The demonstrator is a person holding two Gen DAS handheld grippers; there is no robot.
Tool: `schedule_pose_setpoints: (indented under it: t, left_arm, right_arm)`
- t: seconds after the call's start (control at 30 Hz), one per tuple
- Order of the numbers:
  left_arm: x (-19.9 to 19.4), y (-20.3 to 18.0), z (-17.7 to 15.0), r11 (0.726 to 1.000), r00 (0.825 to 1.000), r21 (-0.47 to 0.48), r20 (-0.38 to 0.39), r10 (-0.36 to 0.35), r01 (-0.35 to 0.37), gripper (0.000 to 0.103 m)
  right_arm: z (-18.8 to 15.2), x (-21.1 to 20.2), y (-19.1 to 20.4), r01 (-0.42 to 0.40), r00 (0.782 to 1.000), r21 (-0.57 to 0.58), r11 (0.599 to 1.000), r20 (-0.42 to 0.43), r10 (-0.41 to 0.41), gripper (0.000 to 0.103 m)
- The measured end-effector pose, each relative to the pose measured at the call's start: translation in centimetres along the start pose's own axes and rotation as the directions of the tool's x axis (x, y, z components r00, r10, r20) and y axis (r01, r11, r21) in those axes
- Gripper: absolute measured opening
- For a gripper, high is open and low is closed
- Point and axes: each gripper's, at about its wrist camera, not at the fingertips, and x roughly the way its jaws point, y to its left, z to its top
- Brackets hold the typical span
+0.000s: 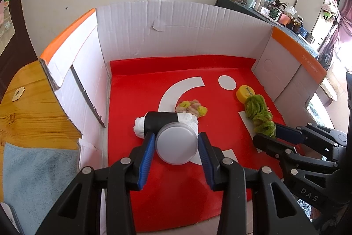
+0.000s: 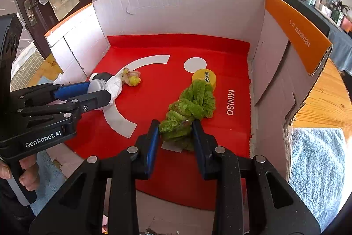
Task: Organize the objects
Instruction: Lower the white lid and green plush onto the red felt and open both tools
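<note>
Blue-padded left gripper (image 1: 176,148) clamped on white round tin (image 1: 176,143), low over red mat (image 1: 171,195), just in front of black-and-white cloth roll (image 1: 162,121). Right gripper (image 2: 176,138) closed around near end of fuzzy green twist (image 2: 189,107), pads pressing both sides. Beyond that, yellow cap (image 2: 205,77) touching twist's far end, pink-yellow scrunchie (image 1: 193,107) behind roll. All inside white cardboard box (image 1: 176,21) with orange flaps.

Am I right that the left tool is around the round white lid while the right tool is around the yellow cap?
Not quite: the right tool is around the green yarn, as the right wrist view shows; the yellow cap lies beyond it. The left tool is around the white lid.
</note>
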Motion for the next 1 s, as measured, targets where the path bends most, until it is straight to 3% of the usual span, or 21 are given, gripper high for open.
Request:
schedule_pose_setpoints:
  t: [0.23,0.3,0.37,0.6,0.8,1.0]
  left_arm:
    - [0.0,0.0,-0.1,1.000,1.000,0.005,0.004,0.012,-0.012,0.048]
    - [-0.1,0.0,-0.1,1.000,1.000,0.005,0.007,0.013,-0.013,0.048]
    - [-0.2,0.0,-0.1,1.000,1.000,0.007,0.010,0.015,-0.015,0.049]
    - [-0.6,0.0,-0.1,1.000,1.000,0.004,0.016,0.014,-0.015,0.050]
    - [-1.1,-0.1,-0.2,1.000,0.999,0.005,0.031,0.025,-0.025,0.059]
    - [-1.6,0.0,-0.5,1.000,0.999,-0.002,0.034,0.023,-0.023,0.060]
  right_arm:
    - [0.0,-0.1,0.0,0.001,1.000,-0.002,1.000,-0.001,-0.001,0.032]
    - [0.0,-0.1,0.2,-0.004,1.000,-0.006,1.000,0.003,0.004,0.044]
    - [0.1,-0.2,0.4,0.000,1.000,-0.012,1.000,0.008,0.000,0.047]
    - [-0.1,-0.3,0.5,0.000,1.000,-0.008,1.000,0.010,0.000,0.047]
    - [-0.2,-0.5,0.5,-0.001,1.000,-0.006,1.000,0.013,0.001,0.048]
    - [-0.3,-1.2,0.9,-0.007,1.000,-0.010,1.000,0.026,0.007,0.056]
